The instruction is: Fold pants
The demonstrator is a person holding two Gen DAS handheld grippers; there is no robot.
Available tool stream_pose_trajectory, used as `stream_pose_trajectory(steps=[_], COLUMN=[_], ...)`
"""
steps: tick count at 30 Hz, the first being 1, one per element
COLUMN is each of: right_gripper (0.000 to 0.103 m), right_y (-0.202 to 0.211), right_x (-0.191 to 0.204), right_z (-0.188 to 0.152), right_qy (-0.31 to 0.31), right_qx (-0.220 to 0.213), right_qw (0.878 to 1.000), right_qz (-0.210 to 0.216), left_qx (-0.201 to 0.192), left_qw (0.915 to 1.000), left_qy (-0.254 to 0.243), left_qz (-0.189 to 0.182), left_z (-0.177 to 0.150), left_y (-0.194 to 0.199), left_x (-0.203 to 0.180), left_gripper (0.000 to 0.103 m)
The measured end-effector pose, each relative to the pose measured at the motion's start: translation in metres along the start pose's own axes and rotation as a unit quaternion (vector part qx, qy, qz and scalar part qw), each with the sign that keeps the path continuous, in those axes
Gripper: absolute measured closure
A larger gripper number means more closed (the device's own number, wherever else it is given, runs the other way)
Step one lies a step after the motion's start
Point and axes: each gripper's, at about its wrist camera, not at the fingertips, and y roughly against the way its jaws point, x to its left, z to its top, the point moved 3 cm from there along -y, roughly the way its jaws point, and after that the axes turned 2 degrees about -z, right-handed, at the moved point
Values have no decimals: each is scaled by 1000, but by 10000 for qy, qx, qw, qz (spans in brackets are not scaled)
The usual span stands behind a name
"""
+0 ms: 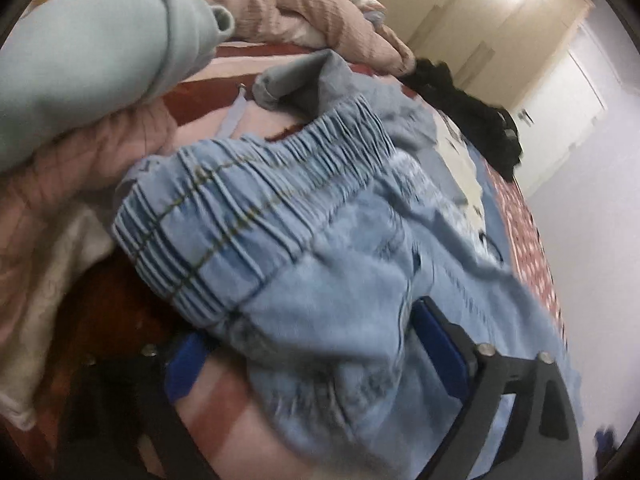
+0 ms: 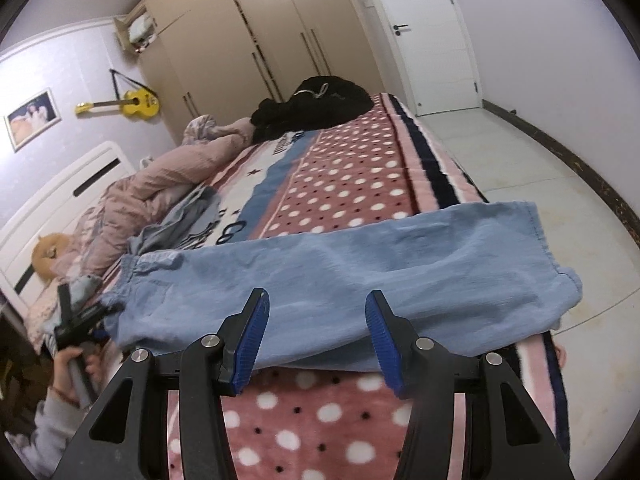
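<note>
Nearest in my right wrist view: the right gripper (image 2: 318, 340), jaws spread wide with blue ribbed pads (image 2: 382, 334) apart, holding nothing and poised over the near edge of the pants (image 2: 340, 280). The pants, light blue denim, lie stretched across the bed on a pink blanket (image 2: 352, 196) with white polka dots, waistband toward my left, leg cuffs at the right reaching the bed's edge. In my left wrist view the left gripper (image 1: 320, 344) has denim bunched between its blue pads (image 1: 440, 344) just below the gathered elastic waistband (image 1: 256, 200); the jaws stand fairly wide and I cannot tell whether they actually pinch the cloth. From the right view that same gripper sits at the waist end, a hand (image 2: 74, 364) on its handle. Beyond the pants: a blue band on the blanket carries dark lettering, partly covered and not legible to me. Next, a crumpled grey-blue garment (image 2: 188, 216), a pink quilt (image 2: 160, 184), a pale green garment (image 1: 92, 52). Farther: a black clothes heap (image 2: 316, 100) at the bed's far end. Farthest: white headboard (image 2: 76, 192), yellow guitar (image 2: 132, 104) on the wall, framed picture (image 2: 34, 118), beige wardrobe (image 2: 256, 28), white door (image 2: 436, 32).
</note>
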Motion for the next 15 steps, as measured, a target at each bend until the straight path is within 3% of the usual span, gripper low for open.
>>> stream_pose_trajectory(steps=[4,7,15], right_gripper=[57,57,56], right_y=[-4,-5,-7], right_x=[3,3,6], right_z=[-4,-5,-5], right_qy=[-4,-44,-110], right_qx=[63,95,106], right_qw=[10000,9999,9998], right_qz=[37,58,120], left_qx=[-226,-403,-964], left_qw=[9997,9989,9940], left_qy=[116,-188,-442], left_qz=[-4,-112,-277], left_z=[10,16,32], left_y=[8,20,56], left_x=[-5,-19,-34], left_gripper=[58,73,79])
